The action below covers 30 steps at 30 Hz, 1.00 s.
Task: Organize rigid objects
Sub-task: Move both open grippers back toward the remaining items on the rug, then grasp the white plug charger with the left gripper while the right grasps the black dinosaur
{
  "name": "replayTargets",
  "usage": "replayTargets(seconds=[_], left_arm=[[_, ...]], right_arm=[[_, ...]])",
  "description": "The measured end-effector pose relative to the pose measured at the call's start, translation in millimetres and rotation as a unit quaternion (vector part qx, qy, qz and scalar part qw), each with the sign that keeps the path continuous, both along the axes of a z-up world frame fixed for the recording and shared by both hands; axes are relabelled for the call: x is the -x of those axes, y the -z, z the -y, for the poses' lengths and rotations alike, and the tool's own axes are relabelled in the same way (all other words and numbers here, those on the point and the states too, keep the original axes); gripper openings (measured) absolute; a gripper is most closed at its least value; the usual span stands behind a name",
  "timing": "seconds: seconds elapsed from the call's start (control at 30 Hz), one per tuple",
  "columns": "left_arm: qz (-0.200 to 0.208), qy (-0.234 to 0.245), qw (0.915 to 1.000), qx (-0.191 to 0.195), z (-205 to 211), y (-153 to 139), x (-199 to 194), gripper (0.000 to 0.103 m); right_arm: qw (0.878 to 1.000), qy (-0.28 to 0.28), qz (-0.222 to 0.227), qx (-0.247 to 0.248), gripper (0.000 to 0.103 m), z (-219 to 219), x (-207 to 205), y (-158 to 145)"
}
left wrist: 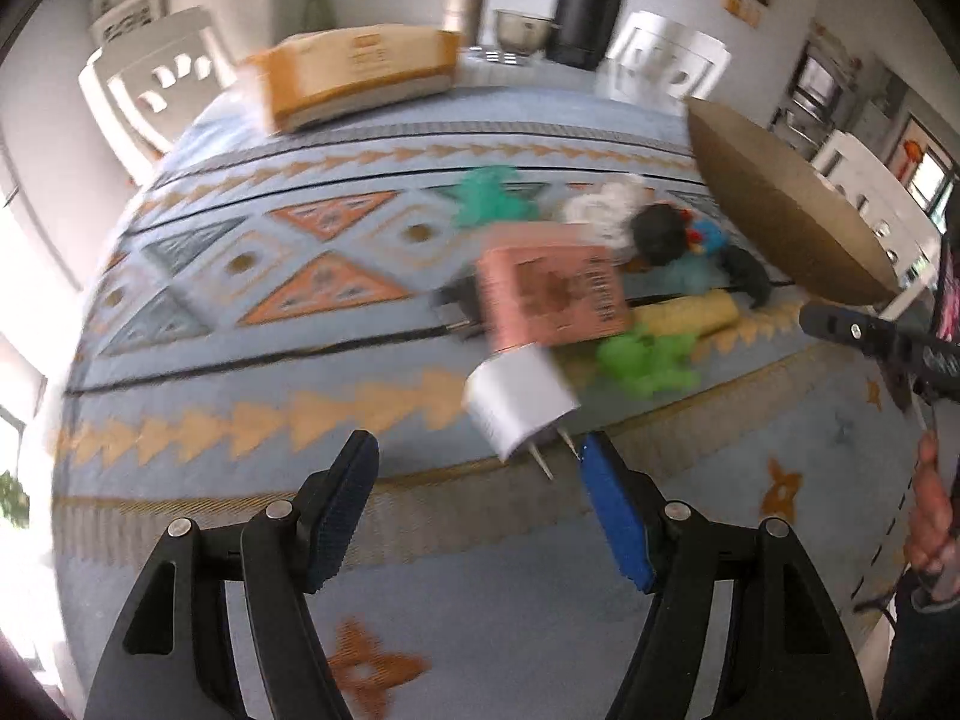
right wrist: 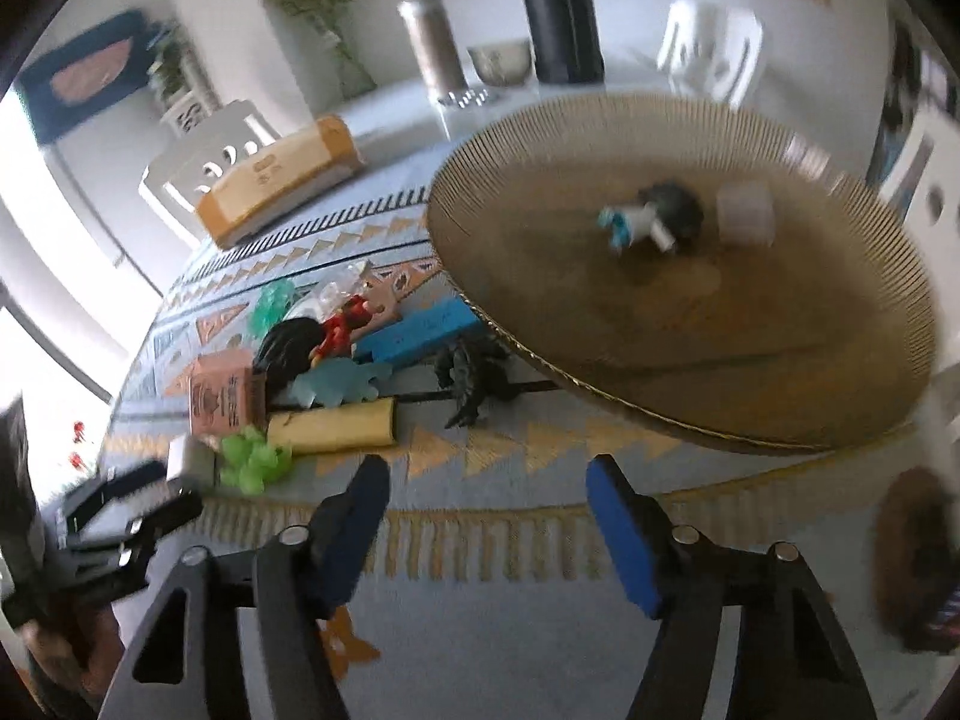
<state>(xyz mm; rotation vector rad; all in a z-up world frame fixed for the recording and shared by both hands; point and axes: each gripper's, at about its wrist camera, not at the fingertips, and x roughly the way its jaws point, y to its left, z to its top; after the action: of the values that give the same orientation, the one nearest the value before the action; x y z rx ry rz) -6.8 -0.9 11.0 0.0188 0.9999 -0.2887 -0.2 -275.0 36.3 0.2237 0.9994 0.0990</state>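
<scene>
Charger (left wrist: 521, 405) before box (left wrist: 555, 294); tray (right wrist: 684, 306) right (holding two items).

Each black plastic hand-held gripper, left (left wrist: 477, 450) and right (right wrist: 486, 474), has two angular, cut-out finger arms fastened with round silver screws and tipped with blue ribbed rubber pads (left wrist: 612, 516). Beside the left one, bare skin of the person's hand (left wrist: 930, 516) shows above a dark sleeve.

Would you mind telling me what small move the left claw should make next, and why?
Probably ease the left claw forward and rightward around the white plug adapter. It stands open and empty, the adapter lies just ahead, off-centre near its right finger, outside the woven tray.
</scene>
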Motion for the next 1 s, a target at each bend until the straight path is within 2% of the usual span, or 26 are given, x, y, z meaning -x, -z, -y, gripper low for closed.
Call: replayTargets(seconds=[0.07, 0.23, 0.27, 0.33, 0.37, 0.47, 0.5, 0.53, 0.6, 0.67, 0.73, 0.77, 0.87, 0.9, 1.0], left_arm=[[-0.001, -0.013, 0.9999, 0.002, -17, 0, 3, 0.066], [-0.008, 0.019, 0.9985, 0.051, -13, -5, 3, 0.066], [-0.007, 0.025, 0.9983, 0.052, -6, -5, 1, 0.066], [-0.006, 0.026, 0.9988, 0.04, 7, -1, -6, 0.066], [-0.007, 0.022, 0.9993, 0.031, 13, 2, -10, 0.065], [0.014, 0.008, 0.9998, 0.012, 18, 2, -13, 0.035], [0.01, 0.007, 0.9998, 0.017, 16, 1, -13, 0.028], [0.009, 0.003, 0.9996, 0.025, 13, 0, -11, 0.028], [0.019, -0.001, 0.9992, 0.035, 8, -3, -4, 0.028], [0.036, -0.006, 0.9983, 0.045, 4, -7, 7, 0.028], [0.046, -0.014, 0.9963, 0.071, -2, -11, 18, 0.028], [0.054, -0.021, 0.9943, 0.089, -8, -11, 25, 0.028], [0.063, -0.048, 0.9908, 0.11, -19, -11, 30, 0.028], [0.07, -0.057, 0.9896, 0.112, -22, -12, 31, 0.028], [0.077, -0.071, 0.9877, 0.115, -26, -11, 30, 0.028]], right_arm=[[1.0, 0.014, -0.002, -0.012, 0.067, 1, -9, 8], [1.0, 0.025, 0.007, 0.002, 0.065, -7, -27, 11], [1.0, 0.03, 0.004, 0.001, 0.063, -8, -31, 13], [1.0, 0.029, -0.008, -0.006, 0.051, -10, -39, 19], [0.999, 0.034, -0.001, 0.002, 0.05, -11, -40, 18], [1.0, 0.026, 0.007, 0.012, 0.038, -15, -41, 19], [1.0, 0.019, 0.011, 0.018, 0.038, -16, -40, 20], [1.0, 0.014, 0.016, 0.02, 0.038, -17, -38, 19], [1.0, 0.011, 0.026, 0.013, 0.038, -14, -29, 16], [0.999, 0.003, 0.034, -0.014, 0.038, -9, -15, 9], [0.998, -0.007, 0.046, -0.035, 0.037, -6, 4, 2], [0.998, -0.012, 0.05, -0.036, 0.032, -6, 16, -1], [0.996, -0.045, 0.048, -0.058, 0.032, -9, 50, -1], [0.996, -0.051, 0.046, -0.058, 0.029, -10, 57, 1], [0.996, -0.065, 0.06, -0.022, 0.029, -16, 80, 4]])
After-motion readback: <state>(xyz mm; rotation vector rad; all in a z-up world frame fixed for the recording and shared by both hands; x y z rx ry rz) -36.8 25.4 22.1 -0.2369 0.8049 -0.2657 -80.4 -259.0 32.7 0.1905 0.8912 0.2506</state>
